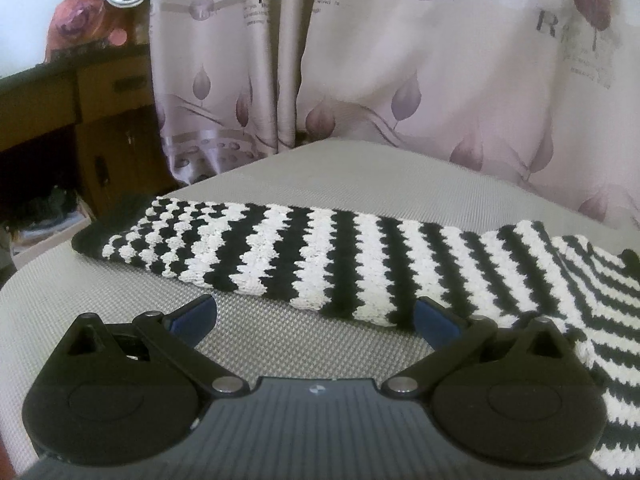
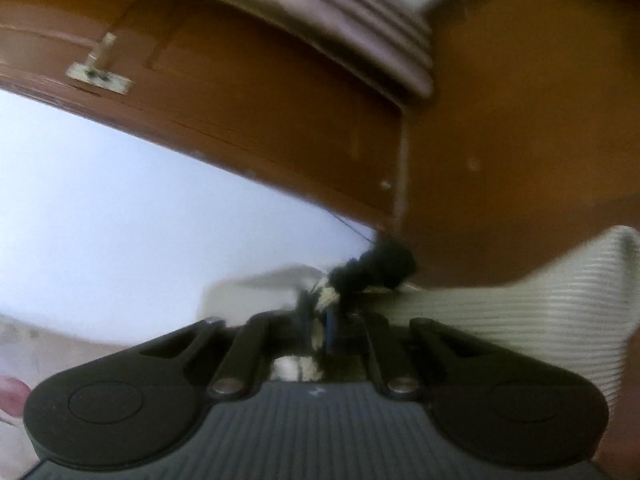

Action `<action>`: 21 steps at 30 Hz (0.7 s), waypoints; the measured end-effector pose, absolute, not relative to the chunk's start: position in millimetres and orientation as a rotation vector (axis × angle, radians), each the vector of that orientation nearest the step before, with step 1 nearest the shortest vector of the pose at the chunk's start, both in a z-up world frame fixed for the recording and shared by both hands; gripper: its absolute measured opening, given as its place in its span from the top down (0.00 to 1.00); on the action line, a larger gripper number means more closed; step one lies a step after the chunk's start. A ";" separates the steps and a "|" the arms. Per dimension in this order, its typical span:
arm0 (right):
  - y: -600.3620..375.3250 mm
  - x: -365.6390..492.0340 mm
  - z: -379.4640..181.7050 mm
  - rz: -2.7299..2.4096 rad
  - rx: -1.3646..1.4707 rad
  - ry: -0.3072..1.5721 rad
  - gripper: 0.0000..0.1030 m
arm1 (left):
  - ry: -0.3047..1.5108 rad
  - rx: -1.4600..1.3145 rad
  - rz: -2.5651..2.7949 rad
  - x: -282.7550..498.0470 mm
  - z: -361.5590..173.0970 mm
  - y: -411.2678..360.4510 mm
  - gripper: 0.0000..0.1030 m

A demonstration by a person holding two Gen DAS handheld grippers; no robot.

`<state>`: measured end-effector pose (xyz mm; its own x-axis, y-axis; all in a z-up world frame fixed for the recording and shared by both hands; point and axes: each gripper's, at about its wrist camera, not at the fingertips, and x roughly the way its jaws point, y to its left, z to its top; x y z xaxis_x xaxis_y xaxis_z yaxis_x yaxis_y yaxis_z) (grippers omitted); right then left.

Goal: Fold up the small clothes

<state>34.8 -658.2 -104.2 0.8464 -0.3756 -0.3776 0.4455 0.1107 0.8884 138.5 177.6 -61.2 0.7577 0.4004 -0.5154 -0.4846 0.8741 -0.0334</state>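
Note:
A black-and-white striped knit garment [image 1: 312,256] lies stretched across the grey mesh surface [image 1: 280,344] in the left wrist view, running from left to the right edge. My left gripper [image 1: 316,314] is open and empty, low over the surface, its blue pads [image 1: 196,318] just short of the garment's near edge. In the right wrist view my right gripper [image 2: 326,312] is shut on a bunched bit of the black-and-white knit [image 2: 380,268], lifted and tilted upward. The rest of the garment is hidden there.
A patterned pink curtain [image 1: 400,60] hangs behind the surface. A wooden cabinet [image 1: 100,120] stands at the left. The right wrist view shows a brown wooden door frame [image 2: 280,112], a white wall [image 2: 120,208] and the grey mesh edge [image 2: 540,312].

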 end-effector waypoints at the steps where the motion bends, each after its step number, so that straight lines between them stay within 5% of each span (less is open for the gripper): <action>1: -652.1 43.9 -86.0 -0.581 1.287 0.047 0.94 | 0.514 -0.170 0.483 137.5 -61.0 177.1 0.00; 11: -498.4 199.0 55.4 -0.083 1.051 0.039 0.94 | 0.446 -0.262 0.483 122.8 -59.8 189.3 0.00; 21: -315.8 304.0 17.9 0.225 1.098 0.181 0.94 | 0.397 -0.418 0.469 114.0 -61.9 209.2 0.00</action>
